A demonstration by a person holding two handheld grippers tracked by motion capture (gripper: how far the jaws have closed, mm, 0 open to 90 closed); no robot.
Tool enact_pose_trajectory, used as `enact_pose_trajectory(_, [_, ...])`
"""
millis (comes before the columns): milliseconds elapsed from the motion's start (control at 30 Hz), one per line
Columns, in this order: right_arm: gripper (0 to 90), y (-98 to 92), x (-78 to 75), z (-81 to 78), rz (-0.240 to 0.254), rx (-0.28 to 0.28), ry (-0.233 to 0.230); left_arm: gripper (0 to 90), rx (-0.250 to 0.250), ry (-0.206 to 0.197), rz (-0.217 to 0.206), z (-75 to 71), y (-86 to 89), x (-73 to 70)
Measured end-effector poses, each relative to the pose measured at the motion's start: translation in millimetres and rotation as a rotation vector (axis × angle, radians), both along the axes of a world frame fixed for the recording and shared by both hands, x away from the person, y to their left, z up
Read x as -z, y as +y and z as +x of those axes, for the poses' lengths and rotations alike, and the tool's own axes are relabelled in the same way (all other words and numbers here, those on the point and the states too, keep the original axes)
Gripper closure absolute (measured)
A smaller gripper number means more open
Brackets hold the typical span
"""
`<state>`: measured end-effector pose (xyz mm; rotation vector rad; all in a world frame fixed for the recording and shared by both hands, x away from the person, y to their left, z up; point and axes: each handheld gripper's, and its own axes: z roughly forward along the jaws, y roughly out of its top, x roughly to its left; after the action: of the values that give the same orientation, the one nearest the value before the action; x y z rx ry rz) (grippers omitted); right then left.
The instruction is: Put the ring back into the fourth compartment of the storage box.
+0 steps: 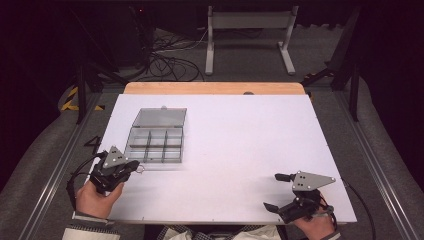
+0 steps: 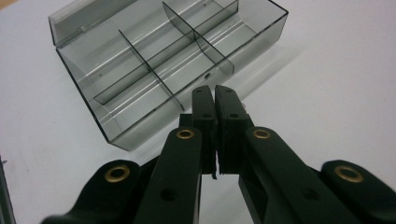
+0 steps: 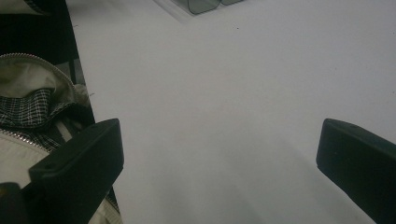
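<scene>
Both grippers sit at the bottom of the high view. At lower left, the left gripper [image 1: 136, 167] has its jaws pressed together just short of the near edge of the compartment box [image 1: 155, 145]; in the left gripper view [image 2: 215, 100] a thin dark sliver shows low in the seam between the pads, too small to identify. At lower right, the right gripper [image 1: 274, 191] stands wide open with nothing between its jaws, well apart from the box.

The smoky clear box sits left of centre on the white table [image 1: 240, 145], lid [image 1: 161, 116] swung open and lying back, every compartment empty as far as I can see. Opening looks done; any filling or closing appears still ahead.
</scene>
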<state>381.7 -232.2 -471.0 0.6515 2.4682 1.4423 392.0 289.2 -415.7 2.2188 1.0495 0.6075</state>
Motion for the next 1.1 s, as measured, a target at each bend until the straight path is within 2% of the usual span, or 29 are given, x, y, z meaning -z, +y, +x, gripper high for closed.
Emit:
enact_pose_trajectory(133, [1.4, 0.0, 0.0, 0.0, 0.0, 0.0, 0.0, 88.0, -0.012, -0.013, -0.013, 3.0, 0.1, -3.2])
enact_pose_trajectory(700, [1.4, -0.1, 0.2, 0.3, 0.002, 0.0, 0.002, 88.0, -0.055, -0.053, -0.014, 14.9, 4.0, -12.5])
enact_pose_trajectory(767, [1.4, -0.1, 0.2, 0.3, 0.002, 0.001, 0.002, 88.0, -0.062, -0.051, -0.021, 15.4, 3.5, -12.5])
enact_pose_trajectory(900, [1.4, -0.2, 0.3, 0.2, 0.002, 0.001, 0.004, 87.9, -0.081, -0.049, 0.002, 19.3, 4.0, -13.0])
enact_pose_trajectory(1100, [1.4, 0.1, 0.6, 0.3, 0.002, -0.001, 0.006, 87.9, -0.101, -0.048, -0.007, 24.9, 7.3, -12.2])
